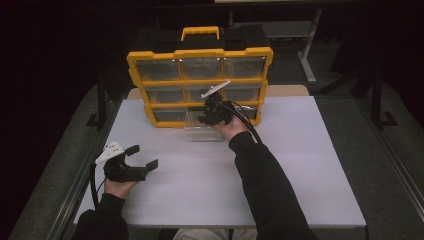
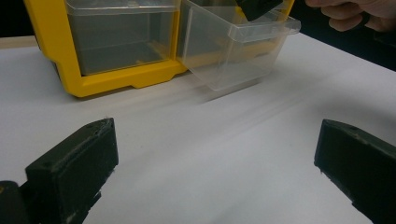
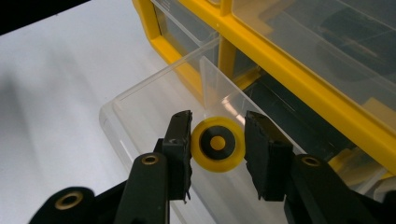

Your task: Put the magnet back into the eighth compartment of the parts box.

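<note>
Right tongs (image 3: 217, 140) grip yellow wheel (image 3: 218, 144) over clear drawer (image 3: 140, 116).

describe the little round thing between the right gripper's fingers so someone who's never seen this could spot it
Start at the yellow drawer organizer at the back of the white table. A clear drawer is pulled out from its bottom row. Over it, between the right gripper fingers, sits a small yellow wheel with a black ring and yellow hub, the one round yellow-and-black piece there.
</note>
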`<state>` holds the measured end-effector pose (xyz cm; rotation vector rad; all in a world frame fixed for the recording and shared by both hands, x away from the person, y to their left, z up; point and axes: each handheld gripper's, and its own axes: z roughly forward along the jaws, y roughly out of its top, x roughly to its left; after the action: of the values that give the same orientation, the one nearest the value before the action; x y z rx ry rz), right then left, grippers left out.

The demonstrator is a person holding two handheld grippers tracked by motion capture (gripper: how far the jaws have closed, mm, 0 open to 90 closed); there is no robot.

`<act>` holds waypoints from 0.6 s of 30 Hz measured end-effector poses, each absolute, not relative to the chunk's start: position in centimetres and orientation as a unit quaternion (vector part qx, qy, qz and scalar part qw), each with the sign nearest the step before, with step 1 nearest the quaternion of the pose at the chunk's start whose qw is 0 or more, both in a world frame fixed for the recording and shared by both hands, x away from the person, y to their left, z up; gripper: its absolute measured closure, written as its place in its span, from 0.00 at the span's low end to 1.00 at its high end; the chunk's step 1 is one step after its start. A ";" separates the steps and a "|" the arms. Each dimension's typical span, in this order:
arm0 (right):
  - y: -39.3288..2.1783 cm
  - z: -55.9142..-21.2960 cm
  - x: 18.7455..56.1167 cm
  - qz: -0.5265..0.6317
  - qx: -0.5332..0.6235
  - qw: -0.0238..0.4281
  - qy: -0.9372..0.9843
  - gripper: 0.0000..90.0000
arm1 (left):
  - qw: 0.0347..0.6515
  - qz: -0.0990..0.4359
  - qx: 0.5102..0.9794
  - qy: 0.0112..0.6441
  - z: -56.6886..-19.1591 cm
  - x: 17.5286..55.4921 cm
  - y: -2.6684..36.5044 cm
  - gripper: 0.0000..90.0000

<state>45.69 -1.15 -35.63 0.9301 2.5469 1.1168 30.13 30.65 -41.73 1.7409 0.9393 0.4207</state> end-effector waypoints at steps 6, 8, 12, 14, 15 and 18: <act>-1.3 -35.6 45.7 0.387 0.317 0.102 0.860 0.50 | 0.532 0.176 0.729 0.393 -41.7 30.1 30.6 0.00; -1.3 -35.5 45.6 0.388 0.316 0.105 0.859 0.41 | 0.532 0.175 0.730 0.393 -41.7 30.1 30.6 0.00; -1.7 -35.3 45.4 0.393 0.323 0.100 0.855 0.13 | 0.531 0.175 0.731 0.391 -41.7 30.1 30.6 0.00; -1.8 -35.2 45.3 0.393 0.325 0.097 0.855 0.06 | 0.531 0.176 0.731 0.391 -41.7 30.1 30.6 0.00; -1.9 -35.2 45.1 0.390 0.327 0.098 0.855 0.00 | 0.531 0.176 0.731 0.391 -41.7 30.1 30.6 0.00; -2.5 -35.0 44.6 0.402 0.329 0.105 0.848 0.00 | 0.531 0.175 0.731 0.391 -41.7 30.1 30.6 0.00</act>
<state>44.62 -2.53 -34.98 0.9689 2.4990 1.1861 30.10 30.56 -41.73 1.7439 0.9332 0.4187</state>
